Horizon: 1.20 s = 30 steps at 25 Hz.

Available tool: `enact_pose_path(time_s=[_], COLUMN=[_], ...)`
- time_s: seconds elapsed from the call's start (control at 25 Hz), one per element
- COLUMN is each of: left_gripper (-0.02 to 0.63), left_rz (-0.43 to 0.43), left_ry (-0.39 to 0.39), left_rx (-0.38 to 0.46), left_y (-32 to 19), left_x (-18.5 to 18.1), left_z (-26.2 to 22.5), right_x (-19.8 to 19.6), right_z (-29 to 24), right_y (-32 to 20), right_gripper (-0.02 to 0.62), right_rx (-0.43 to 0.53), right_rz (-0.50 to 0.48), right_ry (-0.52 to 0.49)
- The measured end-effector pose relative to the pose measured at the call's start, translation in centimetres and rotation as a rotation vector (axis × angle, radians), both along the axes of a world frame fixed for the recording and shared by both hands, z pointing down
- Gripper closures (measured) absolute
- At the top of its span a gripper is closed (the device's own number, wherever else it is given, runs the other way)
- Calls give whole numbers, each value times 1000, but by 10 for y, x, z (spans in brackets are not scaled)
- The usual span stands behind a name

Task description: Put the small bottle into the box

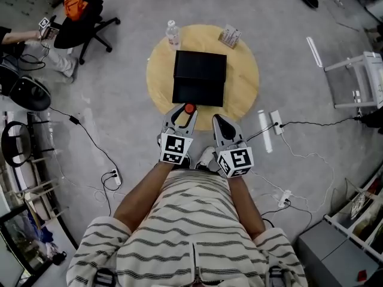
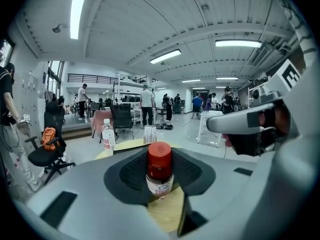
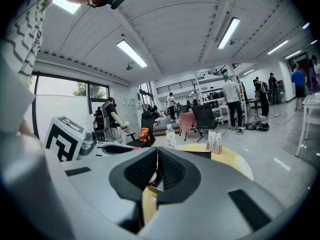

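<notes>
Small bottle [image 2: 160,166]: pinched upright between the fingers [image 2: 129,171] of my left gripper [image 1: 186,112]; held over the near edge of the counter [image 1: 242,85], just short of the box [image 1: 199,70]; not yet inside. Status, as I judge it: pickup complete; carry over the box, lowering and release remain. My right gripper [image 3: 157,165]: fingers pressed together on nothing; it hangs beside the left, at the counter's near edge.

Materials: bottle body clear, glass or plastic I cannot tell; round in section, with a pale printed label; cap red, smooth, cylindrical, about as wide as the body. Finger pads dark, finely ribbed, set in curved grey shells; I judge that the ribbing gives a firm hold on the smooth body.

Box: black, matt, rectangular, flat-sided; in the head view a crosswise line divides it into two panels; whether that is an opened lid or a step, I cannot tell. Counter: round, pale wood-coloured, smooth. Also on it: a clear water bottle [image 1: 173,34] with a white cap at the far left edge; a small card stand [image 1: 230,36] at the far right. Floor [image 1: 119,100]: grey, mottled, crossed by cables.
</notes>
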<state>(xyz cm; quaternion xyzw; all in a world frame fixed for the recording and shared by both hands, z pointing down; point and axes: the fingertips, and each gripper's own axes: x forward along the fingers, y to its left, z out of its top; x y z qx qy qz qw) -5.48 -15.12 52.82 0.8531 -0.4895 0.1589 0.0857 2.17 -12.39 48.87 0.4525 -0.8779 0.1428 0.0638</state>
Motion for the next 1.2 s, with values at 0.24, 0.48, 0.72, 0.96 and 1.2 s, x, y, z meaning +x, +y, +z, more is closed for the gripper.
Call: enact_pose_path(time_s=[0.24, 0.48, 0.72, 0.96, 1.2], left_gripper=[457, 457, 457, 457, 457], left_rz=[11, 11, 16, 18, 26], left_ry=[-11, -14, -25, -37, -49], left_rx=[-12, -25, -47, -70, -103], left_y=[-20, -38, -58, -72, -81], left_x=[6, 10, 17, 23, 29], left_z=[16, 29, 50, 67, 87], right_x=[5, 5, 11, 23, 29], right_z=[13, 23, 30, 37, 42], right_y=[-9, -15, -21, -21, -20], right_gripper=[574, 575, 575, 574, 574], right_rx=[-31, -57, -78, -102, -120], right_rz=[7, 0, 5, 28, 38], right_ry=[-3, -3, -2, -3, 3])
